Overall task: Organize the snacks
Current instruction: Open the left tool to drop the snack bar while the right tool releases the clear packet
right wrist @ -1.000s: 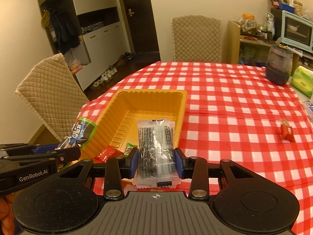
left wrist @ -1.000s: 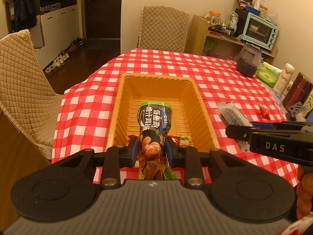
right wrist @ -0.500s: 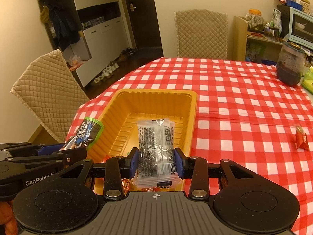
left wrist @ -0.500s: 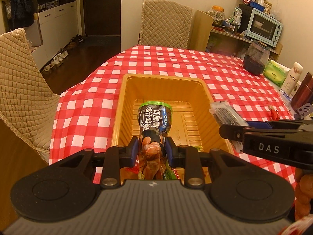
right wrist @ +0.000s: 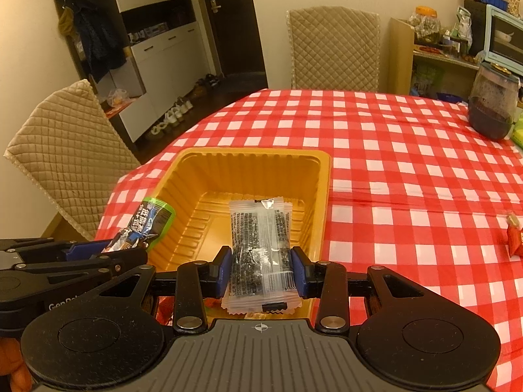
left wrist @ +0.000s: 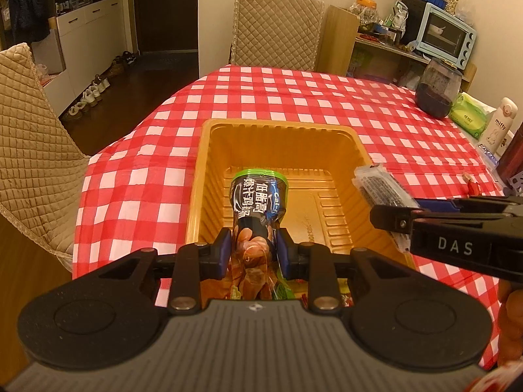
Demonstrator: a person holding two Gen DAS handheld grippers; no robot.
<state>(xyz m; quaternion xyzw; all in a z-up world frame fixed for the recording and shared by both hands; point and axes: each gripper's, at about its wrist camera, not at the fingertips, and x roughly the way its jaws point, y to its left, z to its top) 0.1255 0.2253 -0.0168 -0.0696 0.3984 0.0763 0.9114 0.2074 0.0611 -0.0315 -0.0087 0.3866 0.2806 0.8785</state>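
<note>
Left wrist: left tongs [left wrist: 254,250] clenched on glossy crinkly pouch [left wrist: 258,202], right tongs [right wrist: 261,271] on clear flat packet [right wrist: 260,238], over ribbed plastic tray [left wrist: 209,137].

Warm yellow light. Cream wall [left wrist: 215,16], dark door [right wrist: 235,19], padded chair [left wrist: 278,29], white cupboard [right wrist: 163,65], dark floor [left wrist: 130,104].

Both cameras sit just behind their own gripper fingers, tilted down and looking forward over the near end of the yellow tray [left wrist: 209,176] on the checked tablecloth [left wrist: 294,98]. The left view looks from the tray's left, the right view from its right. Both share the tray [right wrist: 323,176], tablecloth and far chair [left wrist: 278,29].
</note>
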